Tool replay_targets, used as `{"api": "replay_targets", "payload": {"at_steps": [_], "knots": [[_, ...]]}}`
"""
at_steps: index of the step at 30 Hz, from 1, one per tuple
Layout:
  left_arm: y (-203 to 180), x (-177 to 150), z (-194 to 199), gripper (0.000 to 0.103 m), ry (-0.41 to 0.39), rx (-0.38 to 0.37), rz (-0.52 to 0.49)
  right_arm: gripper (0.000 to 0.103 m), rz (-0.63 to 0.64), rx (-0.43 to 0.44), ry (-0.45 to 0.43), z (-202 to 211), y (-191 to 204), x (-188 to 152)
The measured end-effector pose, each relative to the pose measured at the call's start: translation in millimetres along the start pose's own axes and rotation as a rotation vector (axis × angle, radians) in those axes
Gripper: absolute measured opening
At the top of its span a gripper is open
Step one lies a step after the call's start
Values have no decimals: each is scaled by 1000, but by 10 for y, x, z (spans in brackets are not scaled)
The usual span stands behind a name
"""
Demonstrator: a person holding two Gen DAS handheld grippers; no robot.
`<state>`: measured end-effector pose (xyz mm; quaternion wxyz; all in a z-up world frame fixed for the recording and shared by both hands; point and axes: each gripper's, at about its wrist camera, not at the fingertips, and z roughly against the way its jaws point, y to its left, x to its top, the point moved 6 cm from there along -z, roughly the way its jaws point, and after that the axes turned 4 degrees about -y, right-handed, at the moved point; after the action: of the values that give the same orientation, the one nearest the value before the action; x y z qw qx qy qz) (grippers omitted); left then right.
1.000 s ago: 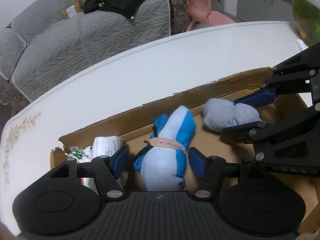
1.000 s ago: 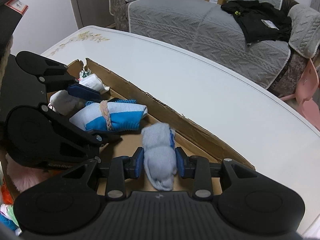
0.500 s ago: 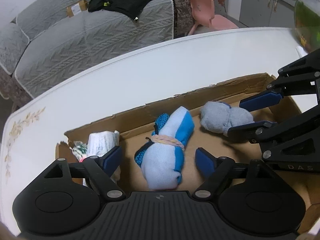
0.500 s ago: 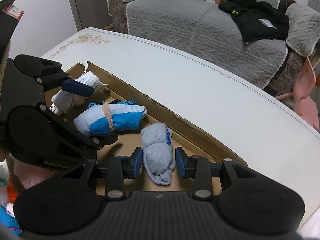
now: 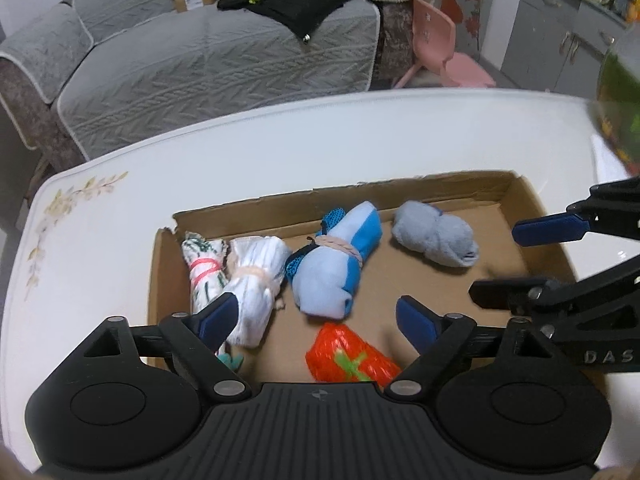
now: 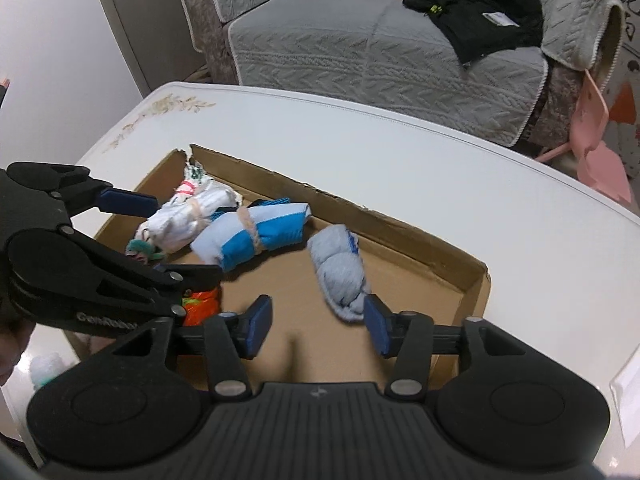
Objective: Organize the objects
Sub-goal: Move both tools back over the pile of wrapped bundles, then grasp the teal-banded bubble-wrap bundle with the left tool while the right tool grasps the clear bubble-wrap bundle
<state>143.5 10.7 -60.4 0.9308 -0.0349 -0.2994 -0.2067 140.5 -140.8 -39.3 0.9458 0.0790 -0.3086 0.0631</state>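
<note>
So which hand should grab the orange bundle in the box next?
Left, probably. The orange bundle lies right below the left gripper, whose jaws are opening and hold nothing. The right gripper sits by the grey sock roll, farther along the cardboard box.

Background: grey quilted sofa at upper left, pink child's chair at upper right, grey cabinets far right.

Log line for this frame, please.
stage: release | left gripper: opening, empty | right gripper: opening, empty | blue sock roll, grey sock roll: lying in cardboard box
</note>
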Motion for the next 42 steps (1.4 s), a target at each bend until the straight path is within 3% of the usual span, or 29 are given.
{"api": "replay_targets", "payload": {"at_steps": [3, 9, 12, 16, 18, 20, 26, 31, 37, 42], "knots": [[47, -42, 231, 94, -25, -2, 15, 65, 2, 6, -17, 128, 59, -31], [123, -259, 688, 101, -55, -29, -32, 65, 32, 21, -49, 500, 269, -199], [124, -466, 882, 103, -67, -53, -148, 66, 81, 55, -40, 673, 424, -368], [49, -899, 1065, 103, -22, -266, -357, 68, 160, 160, 15, 858, 668, -767], [36, -1125, 1147, 103, -18, -310, -470, 68, 196, 226, 47, 926, 782, -1004], [57, -1317, 1154, 103, 9, -325, -517, 68, 254, 270, 88, 943, 908, -1241], [206, -1599, 967, 102, 40, -291, -518, 66, 373, 251, 185, 687, 1119, -1555], [209, -1800, 829, 102, 60, -259, -605, 61, 405, 245, 202, 554, 1129, -1626], [232, -1904, 627, 100, 83, -252, -623, 61, 444, 241, 229, 481, 1134, -1726], [195, -1929, 527, 99, 91, -258, -633, 49, 452, 237, 271, 397, 1127, -1775]]}}
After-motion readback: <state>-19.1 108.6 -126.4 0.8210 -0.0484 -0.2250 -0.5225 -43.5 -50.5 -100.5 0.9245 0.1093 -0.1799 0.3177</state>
